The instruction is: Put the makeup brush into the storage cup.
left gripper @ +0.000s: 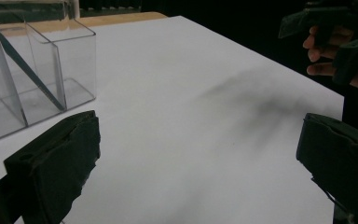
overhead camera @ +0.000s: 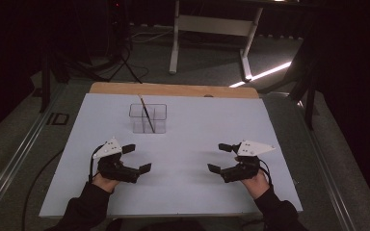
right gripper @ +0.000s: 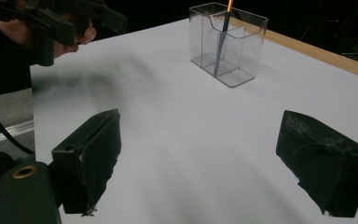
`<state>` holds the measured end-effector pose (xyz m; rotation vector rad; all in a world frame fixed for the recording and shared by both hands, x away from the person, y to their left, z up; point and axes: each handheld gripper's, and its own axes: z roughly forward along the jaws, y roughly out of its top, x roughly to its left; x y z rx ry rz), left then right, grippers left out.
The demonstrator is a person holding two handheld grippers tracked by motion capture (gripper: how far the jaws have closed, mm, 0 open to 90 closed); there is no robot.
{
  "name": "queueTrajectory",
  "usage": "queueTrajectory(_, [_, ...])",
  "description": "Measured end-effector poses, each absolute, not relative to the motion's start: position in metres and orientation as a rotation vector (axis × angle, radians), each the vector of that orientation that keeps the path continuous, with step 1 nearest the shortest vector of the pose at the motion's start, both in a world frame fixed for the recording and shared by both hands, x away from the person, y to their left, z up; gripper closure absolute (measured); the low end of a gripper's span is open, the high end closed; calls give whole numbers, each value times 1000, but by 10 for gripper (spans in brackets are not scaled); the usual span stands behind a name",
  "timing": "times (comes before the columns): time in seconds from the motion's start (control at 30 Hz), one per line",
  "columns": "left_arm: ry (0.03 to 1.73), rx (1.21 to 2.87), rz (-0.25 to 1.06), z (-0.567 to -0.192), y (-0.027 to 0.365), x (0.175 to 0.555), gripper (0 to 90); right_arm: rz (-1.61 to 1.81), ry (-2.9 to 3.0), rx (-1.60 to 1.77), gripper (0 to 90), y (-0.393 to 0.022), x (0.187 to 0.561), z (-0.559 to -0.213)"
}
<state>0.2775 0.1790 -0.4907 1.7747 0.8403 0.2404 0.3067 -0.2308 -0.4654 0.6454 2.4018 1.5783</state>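
A clear plastic organizer (overhead camera: 148, 118) with inner dividers stands toward the far middle of the white table (overhead camera: 207, 130), and a single thin pencil (overhead camera: 147, 114) leans in it at a slant, its tip down in one compartment and its upper end poking out above the rim. Both look like light things to me: the pencil stiff and slim, likely to roll if dropped flat, and best pinched on the free length above the rim so the jaws stay clear of the walls; the organizer rigid, smooth and probably slippery, light enough to skid or tip if the pencil is dragged sideways against a divider rather than lifted along its own slant. The left gripper (overhead camera: 136, 158) sits low over the near left of the table with its jaws spread wide and nothing between them, and the right gripper (overhead camera: 220, 157) mirrors it on the near right, jaws equally apart and empty; each is well short of the organizer, with bare tabletop between. From the right gripper view the organizer (right gripper: 228, 43) stands ahead with the pencil (right gripper: 222, 37) rising from it. The tabletop is plain, matte and white, with a strip of wooden edge (overhead camera: 173, 89) showing along its far side. The room around is dim: a grey floor, cables trailing at the left, a white desk frame (overhead camera: 212, 33) beyond, and a bright streak of light on the floor.
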Motion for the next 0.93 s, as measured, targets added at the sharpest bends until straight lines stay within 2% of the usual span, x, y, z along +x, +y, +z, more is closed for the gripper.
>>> queueTrajectory(0.47, [802,1764,248,-510,177,276,0,1564,2410,658,138,-234,307,-471])
queueTrajectory(0.93, [803,1755,242,-513,177,277,0,1575,2393,689,138,-238,310,-472])
